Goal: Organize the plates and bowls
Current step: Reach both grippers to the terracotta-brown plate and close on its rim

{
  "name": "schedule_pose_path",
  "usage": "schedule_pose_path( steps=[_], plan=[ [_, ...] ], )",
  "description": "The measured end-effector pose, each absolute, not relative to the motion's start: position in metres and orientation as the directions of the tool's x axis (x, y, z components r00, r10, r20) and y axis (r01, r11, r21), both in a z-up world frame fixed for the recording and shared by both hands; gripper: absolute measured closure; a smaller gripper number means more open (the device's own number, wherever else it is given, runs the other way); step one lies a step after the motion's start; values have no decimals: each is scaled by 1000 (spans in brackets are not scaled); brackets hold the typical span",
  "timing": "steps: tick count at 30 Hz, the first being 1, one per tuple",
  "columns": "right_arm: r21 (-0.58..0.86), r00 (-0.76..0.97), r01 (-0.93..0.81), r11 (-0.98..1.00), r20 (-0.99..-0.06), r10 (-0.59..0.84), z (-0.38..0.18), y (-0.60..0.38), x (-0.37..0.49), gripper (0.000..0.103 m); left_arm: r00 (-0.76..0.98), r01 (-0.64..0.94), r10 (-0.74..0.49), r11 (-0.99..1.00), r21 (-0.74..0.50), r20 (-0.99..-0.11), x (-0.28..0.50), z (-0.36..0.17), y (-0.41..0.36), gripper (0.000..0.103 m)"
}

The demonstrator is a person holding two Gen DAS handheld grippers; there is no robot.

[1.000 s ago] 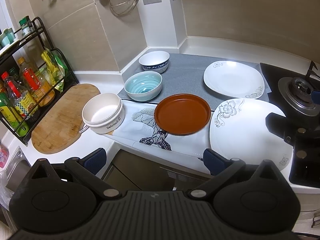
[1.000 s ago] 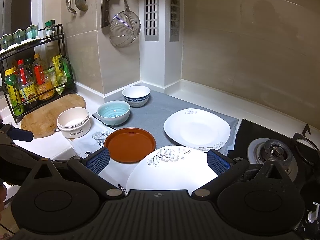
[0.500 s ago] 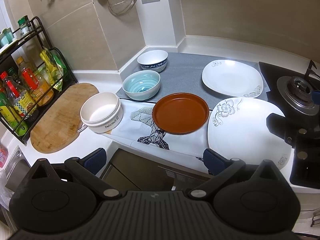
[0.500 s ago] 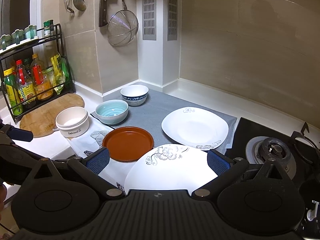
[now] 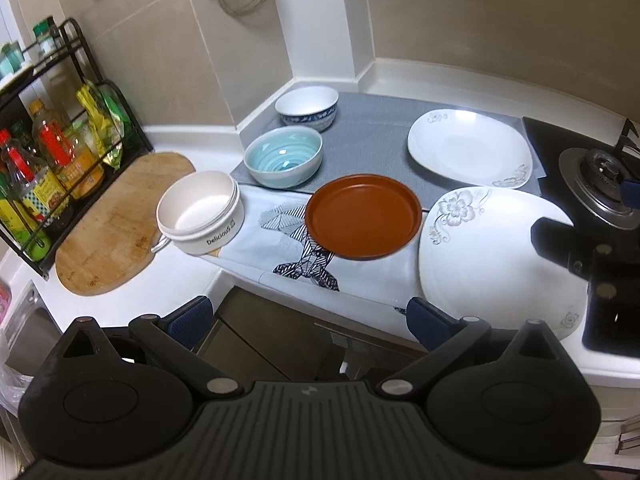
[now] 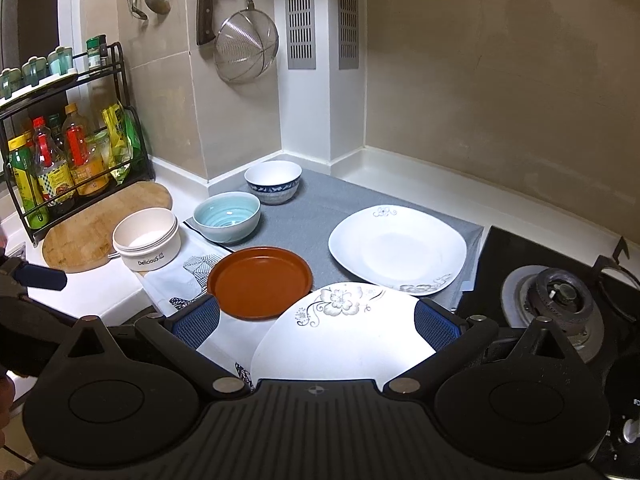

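Dim warm light, glare on plate, fisheye-bent edges

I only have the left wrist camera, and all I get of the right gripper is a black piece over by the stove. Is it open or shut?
Observer: Open. In the right wrist view the right gripper has its jaws spread wide and holds nothing.
Operator: What is it aimed at?
Observer: The big flowered plate. The blue pads flank it on either side; I cannot tell whether they touch it.
Operator: Anything on the wall that my view cuts off?
Observer: A cleaver hangs just left of the wire strainer.
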State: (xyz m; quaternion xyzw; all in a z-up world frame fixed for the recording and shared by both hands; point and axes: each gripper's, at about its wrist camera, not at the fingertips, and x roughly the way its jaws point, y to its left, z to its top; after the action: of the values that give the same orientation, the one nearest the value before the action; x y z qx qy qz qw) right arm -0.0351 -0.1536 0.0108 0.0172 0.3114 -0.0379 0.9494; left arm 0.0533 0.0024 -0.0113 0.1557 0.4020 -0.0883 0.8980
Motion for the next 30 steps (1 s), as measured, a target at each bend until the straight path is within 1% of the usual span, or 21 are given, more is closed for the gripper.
schedule_pose_path(
  steps=[5, 11, 17, 25, 30],
  plan=[
    [9, 792, 86, 996, -608, -63, 9, -148, -2, 0, 641, 287, -39, 938, 192, -766, 88, -17, 13, 0],
    [50, 731, 125, 991, -680, -57, 0, -138, 59, 0, 550, 318, -102, 943, 95, -829, 152, -31, 33, 0],
    [63, 673, 185, 981, -735, -80, -17, -129, 111, 0, 460, 365, -138, 930, 46, -877, 208, -54, 46, 0],
    [104, 601, 249, 963, -796, -69, -34, -128, 144, 0, 348, 454, -179, 891, -2, -920, 239, -79, 45, 0],
    [158, 572, 251, 955, -820, -15, -46, -147, 162, 0, 294, 443, -203, 895, -55, -934, 249, -90, 35, 0]
  ],
)
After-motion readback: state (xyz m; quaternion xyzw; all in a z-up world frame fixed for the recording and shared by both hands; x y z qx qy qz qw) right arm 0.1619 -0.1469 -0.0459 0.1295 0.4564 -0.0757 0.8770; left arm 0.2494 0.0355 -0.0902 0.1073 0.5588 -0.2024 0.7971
